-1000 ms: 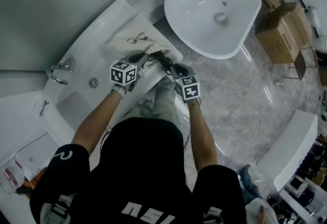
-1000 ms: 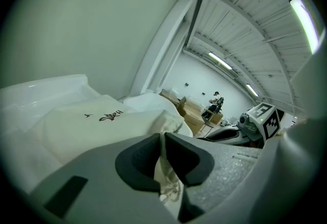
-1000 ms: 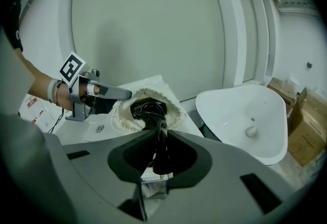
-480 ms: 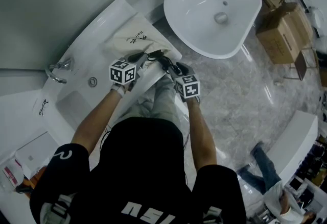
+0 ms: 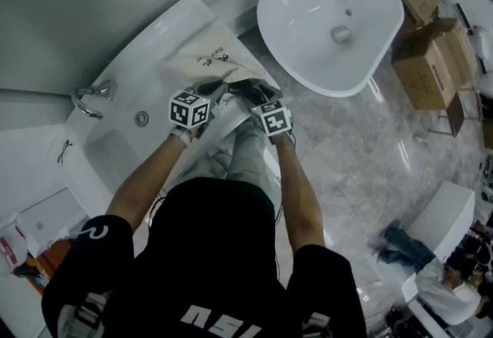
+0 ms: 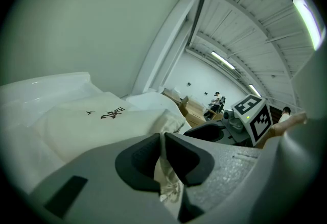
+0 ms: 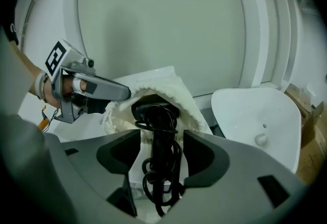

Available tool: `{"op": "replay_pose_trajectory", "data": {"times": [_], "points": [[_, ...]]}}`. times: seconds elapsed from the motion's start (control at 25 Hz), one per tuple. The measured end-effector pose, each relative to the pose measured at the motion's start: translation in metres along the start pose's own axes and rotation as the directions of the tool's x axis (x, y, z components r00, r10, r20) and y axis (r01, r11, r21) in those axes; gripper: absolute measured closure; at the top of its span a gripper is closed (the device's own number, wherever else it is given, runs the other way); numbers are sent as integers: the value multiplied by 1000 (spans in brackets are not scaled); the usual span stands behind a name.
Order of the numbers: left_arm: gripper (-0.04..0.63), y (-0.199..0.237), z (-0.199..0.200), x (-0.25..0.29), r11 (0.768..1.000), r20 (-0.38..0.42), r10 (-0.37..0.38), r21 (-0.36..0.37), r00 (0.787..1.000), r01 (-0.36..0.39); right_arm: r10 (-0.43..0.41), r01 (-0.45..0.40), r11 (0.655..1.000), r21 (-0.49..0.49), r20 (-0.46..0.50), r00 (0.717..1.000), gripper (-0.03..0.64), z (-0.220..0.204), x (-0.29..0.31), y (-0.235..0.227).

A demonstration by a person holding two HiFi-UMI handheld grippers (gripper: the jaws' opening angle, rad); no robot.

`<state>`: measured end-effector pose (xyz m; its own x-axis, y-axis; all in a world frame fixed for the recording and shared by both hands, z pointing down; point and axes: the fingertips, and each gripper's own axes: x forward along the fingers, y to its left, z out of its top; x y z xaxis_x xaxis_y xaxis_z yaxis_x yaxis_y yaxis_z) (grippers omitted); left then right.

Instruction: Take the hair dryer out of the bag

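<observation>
Your left hand-held gripper point(image 6: 162, 159) is pinched shut on a fold of cloth at the mouth of the cream bag point(image 6: 102, 121), with the fabric bunched between its dark pads. The bag lies flat on the white surface point(image 5: 166, 32) towards its far right corner. Its printed side faces up and its mouth points at the edge nearest you. The black hair dryer point(image 7: 161, 116) sticks out of that mouth, its head inside the ruffled rim and its handle towards you, with the black cord point(image 7: 153, 187) looped around the handle. Your right hand-held gripper point(image 7: 162, 156) is open, one jaw on each side of the handle and cord, and a little gap shows on both sides. The two grippers sit close together at the near edge.
</observation>
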<state>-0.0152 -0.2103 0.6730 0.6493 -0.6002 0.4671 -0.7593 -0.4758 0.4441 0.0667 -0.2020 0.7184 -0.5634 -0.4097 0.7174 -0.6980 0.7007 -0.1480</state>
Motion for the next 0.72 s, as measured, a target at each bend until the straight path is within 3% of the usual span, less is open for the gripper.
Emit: {"op": "replay_pose_trajectory", "data": {"times": [0.36, 0.72], "points": [[566, 8, -7, 1, 1000, -3, 6, -22, 1000, -6, 15, -29, 997, -68, -198, 980, 357, -19, 36, 0], [566, 17, -14, 4, 998, -11, 10, -57, 1000, -11, 84, -89, 996, 0, -323, 943, 352, -34, 49, 5]]}}
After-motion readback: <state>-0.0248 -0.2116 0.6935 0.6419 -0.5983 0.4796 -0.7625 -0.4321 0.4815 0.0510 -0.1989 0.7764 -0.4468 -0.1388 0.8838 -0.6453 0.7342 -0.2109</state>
